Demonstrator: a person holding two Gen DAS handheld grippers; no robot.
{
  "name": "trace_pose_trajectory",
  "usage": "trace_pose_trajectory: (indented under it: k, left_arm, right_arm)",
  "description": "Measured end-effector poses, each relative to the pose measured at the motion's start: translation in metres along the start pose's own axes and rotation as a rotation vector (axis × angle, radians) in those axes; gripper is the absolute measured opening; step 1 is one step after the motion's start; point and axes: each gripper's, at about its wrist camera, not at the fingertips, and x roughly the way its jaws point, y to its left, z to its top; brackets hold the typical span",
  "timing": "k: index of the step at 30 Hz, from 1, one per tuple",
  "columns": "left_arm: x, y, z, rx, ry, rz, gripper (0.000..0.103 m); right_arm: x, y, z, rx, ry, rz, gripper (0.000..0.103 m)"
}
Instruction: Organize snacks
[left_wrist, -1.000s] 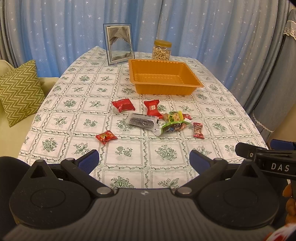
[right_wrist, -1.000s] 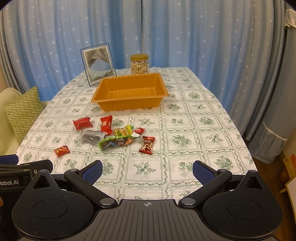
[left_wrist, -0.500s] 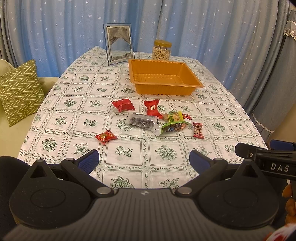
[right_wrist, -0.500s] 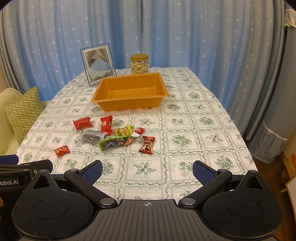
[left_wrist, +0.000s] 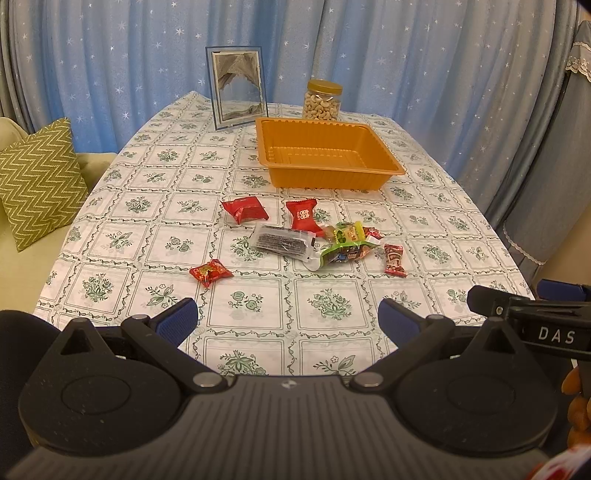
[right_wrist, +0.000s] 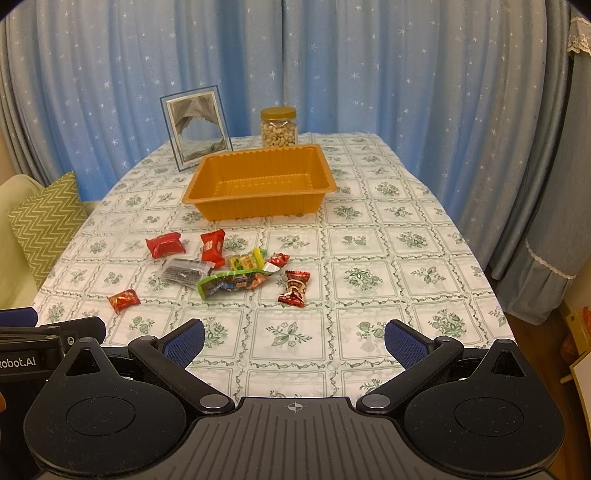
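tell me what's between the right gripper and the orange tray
In the right wrist view, the loose snack packets lie on the tablecloth between the open right gripper and the empty orange tray; bare cloth either side of them.

The right claw (right_wrist: 294, 341) hung spread wide above the worktop (right_wrist: 388, 266), snack packets (right_wrist: 229, 269) scattered before an empty orange tray (right_wrist: 258, 184).

Orange tray (left_wrist: 325, 173); white tablecloth (left_wrist: 147, 236) with green floral squares; blue star-speckled curtains (right_wrist: 110, 81); green cushion (left_wrist: 37, 177) with white zigzags.
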Motion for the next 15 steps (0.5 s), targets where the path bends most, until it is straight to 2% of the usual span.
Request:
trace_pose_trajectory:
  k: [15]
  left_arm:
    - [0.007, 0.012, 0.0, -0.034, 0.009, -0.029, 0.103]
  right_arm:
    - [0.01, -0.003, -0.002, 0.019, 0.013, 0.001, 0.103]
